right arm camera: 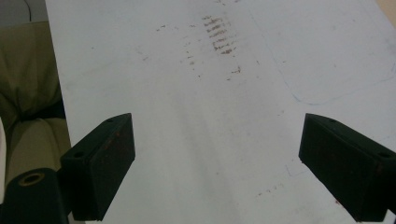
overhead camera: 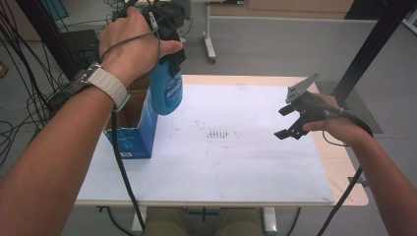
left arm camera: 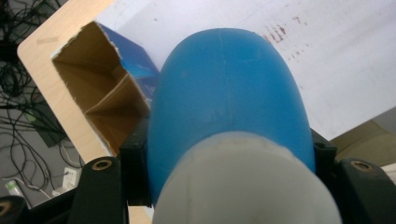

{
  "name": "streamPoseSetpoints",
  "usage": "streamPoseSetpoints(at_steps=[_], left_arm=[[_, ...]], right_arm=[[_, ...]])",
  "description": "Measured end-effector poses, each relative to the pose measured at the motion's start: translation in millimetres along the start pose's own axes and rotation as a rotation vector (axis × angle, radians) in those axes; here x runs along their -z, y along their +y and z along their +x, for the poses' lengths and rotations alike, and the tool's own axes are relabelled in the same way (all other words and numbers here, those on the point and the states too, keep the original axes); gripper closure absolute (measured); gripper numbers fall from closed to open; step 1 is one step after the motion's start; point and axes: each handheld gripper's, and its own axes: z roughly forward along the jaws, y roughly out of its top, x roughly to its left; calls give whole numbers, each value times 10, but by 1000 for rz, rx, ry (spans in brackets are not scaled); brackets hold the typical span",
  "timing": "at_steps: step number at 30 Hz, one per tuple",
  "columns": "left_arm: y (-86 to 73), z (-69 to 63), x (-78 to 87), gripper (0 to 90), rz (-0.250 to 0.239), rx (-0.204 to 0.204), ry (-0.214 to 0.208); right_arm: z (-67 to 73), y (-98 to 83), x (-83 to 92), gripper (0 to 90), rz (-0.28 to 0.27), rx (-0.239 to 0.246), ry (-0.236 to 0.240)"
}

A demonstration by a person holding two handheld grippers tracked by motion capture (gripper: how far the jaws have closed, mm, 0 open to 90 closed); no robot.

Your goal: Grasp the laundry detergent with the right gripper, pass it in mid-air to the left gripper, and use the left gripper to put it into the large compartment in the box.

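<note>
Setting: laboratory or test workroom — not a home. Evidence: bundles of black cables hanging and pooled on the grey floor at the left; black metal frame strut rising at the desk's far right corner; light wood desk topped with a scuffed white sheet — bare, utilitarian furnishing.

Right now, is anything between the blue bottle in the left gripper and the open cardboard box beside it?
Nothing visible does. The left gripper is shut on the blue plastic bottle with a white cap, held in the air by the open-topped blue cardboard box. The brown divided compartments look empty, and the right gripper hovers open far across the table.
</note>
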Motion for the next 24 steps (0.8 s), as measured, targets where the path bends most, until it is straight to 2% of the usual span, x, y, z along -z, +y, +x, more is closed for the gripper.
streamPoseSetpoints(at_steps=[1,2,4,20,24], left_arm=[[-4,22,6,381,1,5,1],[-11,34,2,381,-15,34,-1],[-22,78,11,381,-13,57,-1],[-88,363,67,381,-9,180,27],[-99,425,81,381,-10,224,31]], right_arm=[[-5,3,-4,105,3,2,1],[-11,7,-10,105,2,4,2],[-22,16,-19,105,5,4,7],[-66,38,-70,116,10,11,17],[-74,30,-55,116,11,9,13]])
